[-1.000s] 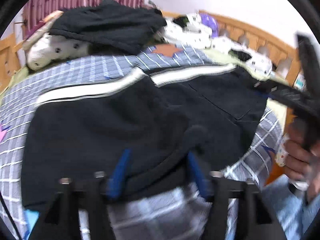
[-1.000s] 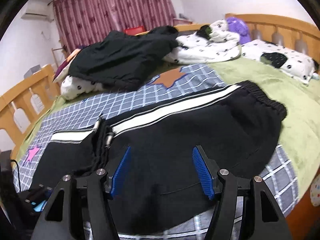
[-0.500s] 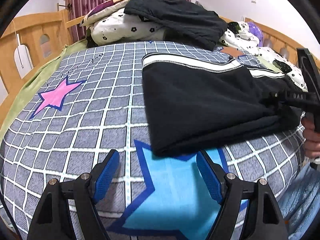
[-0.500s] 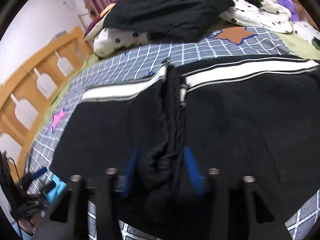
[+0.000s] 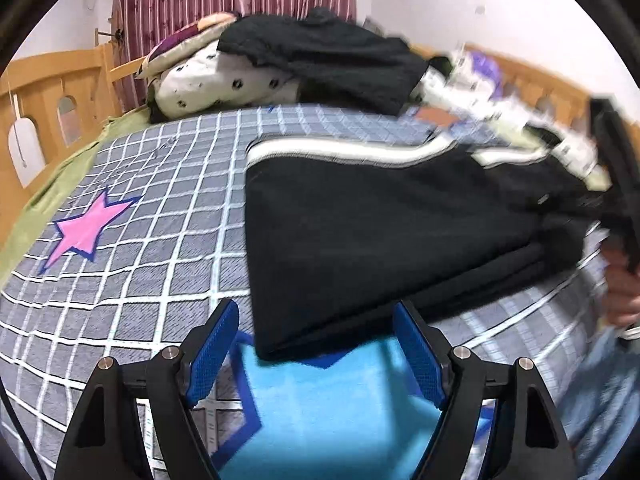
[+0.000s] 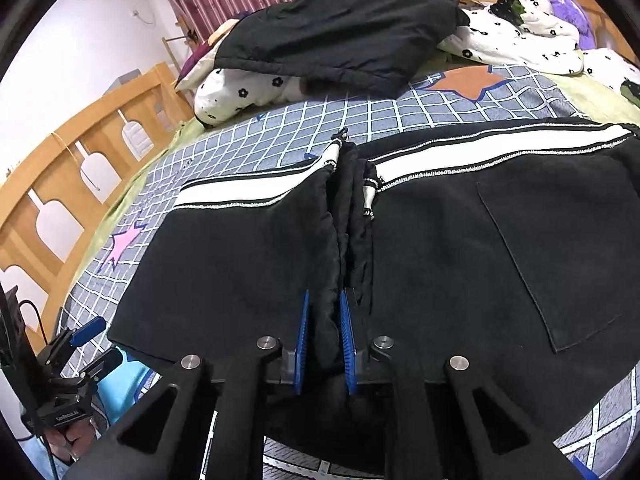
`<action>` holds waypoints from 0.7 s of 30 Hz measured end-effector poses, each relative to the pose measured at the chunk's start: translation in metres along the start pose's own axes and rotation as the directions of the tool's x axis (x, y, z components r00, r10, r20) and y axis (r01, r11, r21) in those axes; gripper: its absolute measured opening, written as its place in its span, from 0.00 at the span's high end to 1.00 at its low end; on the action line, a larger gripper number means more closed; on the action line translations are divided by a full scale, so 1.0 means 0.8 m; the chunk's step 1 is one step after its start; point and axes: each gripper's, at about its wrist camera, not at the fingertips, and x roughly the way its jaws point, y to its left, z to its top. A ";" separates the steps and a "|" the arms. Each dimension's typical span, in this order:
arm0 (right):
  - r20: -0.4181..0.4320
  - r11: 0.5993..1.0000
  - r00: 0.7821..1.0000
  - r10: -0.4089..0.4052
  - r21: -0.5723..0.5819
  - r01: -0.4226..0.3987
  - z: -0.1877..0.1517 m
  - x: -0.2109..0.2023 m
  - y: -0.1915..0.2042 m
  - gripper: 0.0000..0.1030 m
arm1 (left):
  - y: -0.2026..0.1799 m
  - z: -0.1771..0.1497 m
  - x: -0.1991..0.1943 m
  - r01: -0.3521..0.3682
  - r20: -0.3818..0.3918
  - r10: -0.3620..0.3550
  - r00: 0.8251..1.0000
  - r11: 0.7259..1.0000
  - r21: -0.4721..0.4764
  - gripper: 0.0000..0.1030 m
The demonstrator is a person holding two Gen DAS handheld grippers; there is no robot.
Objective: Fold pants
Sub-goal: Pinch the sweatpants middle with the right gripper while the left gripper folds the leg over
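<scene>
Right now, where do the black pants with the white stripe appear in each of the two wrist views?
Left wrist view: the pants fill centre and right, beyond the open left gripper.
Right wrist view: the pants fill the middle and right, bunched between the right gripper fingers.
Shared landmark: the pink star on the checked bedsheet.

A wooden-railed bed (image 6: pixel 60 184) carries a grey checked sheet (image 5: pixel 160 208) with star prints, on which black pants (image 6: pixel 460 248) with a white stripe lie near the front edge, while a black jacket (image 6: pixel 340 32) and spotted white bedding (image 6: pixel 248 92) pile along the far edge.
</scene>
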 end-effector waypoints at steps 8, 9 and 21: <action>0.007 0.999 1.000 0.026 -0.021 -0.026 -0.002 -0.017 -0.001 0.91 | 0.006 -0.007 -0.011 0.081 0.023 -0.081 0.996 0.997 -0.014 0.25; -0.046 1.000 0.999 0.005 -0.007 -0.005 -0.009 -0.009 -0.006 0.91 | 0.009 -0.006 -0.015 0.079 0.036 -0.079 0.996 0.997 -0.022 0.25; -0.038 0.996 0.999 0.034 -0.078 -0.037 0.054 0.000 0.000 0.65 | 0.042 0.040 0.012 0.058 0.008 -0.058 0.998 0.993 -0.101 0.25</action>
